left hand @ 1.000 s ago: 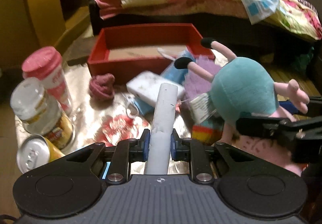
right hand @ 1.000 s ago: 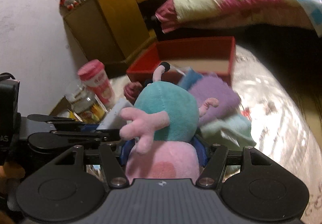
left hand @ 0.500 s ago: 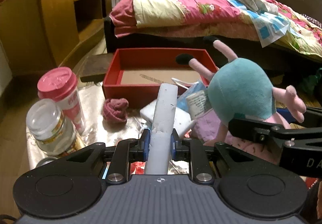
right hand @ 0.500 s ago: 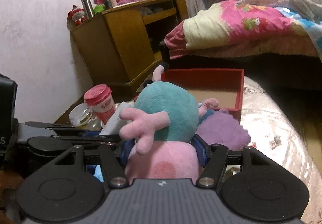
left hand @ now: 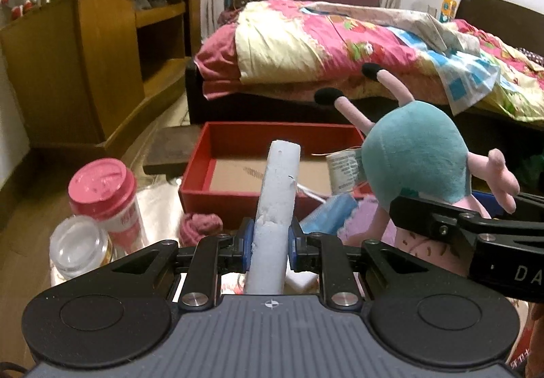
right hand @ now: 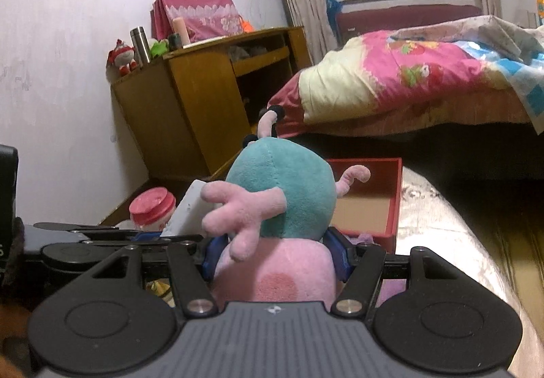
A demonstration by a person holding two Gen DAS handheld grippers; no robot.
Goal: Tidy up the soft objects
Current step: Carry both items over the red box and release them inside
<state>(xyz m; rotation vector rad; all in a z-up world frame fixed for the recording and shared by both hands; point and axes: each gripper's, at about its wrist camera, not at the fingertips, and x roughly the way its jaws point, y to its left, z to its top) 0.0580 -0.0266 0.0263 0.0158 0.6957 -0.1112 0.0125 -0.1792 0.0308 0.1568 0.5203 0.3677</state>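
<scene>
My left gripper [left hand: 267,242] is shut on a white foam block [left hand: 277,204] that stands up between its fingers, held above the table. My right gripper [right hand: 275,255] is shut on a plush pig [right hand: 278,204] with a teal dress and pink body, held upside down; the pig also shows in the left wrist view [left hand: 414,160], to the right of the foam block. An open red box [left hand: 238,140] with a cardboard floor lies ahead of both grippers and also shows in the right wrist view [right hand: 394,194]. A dark red cloth ball [left hand: 200,225] lies in front of the box.
A pink-lidded cup [left hand: 105,194] and a glass jar [left hand: 78,248] stand at the left on the shiny tabletop [right hand: 428,218]. A blue pack [left hand: 326,215] and purple cloth [left hand: 360,218] lie near the box. A wooden cabinet [left hand: 85,65] and a bed [left hand: 340,45] stand behind.
Both grippers have risen with their loads and tilted up, so the table objects sit lower in view and the red box floor shows more.
</scene>
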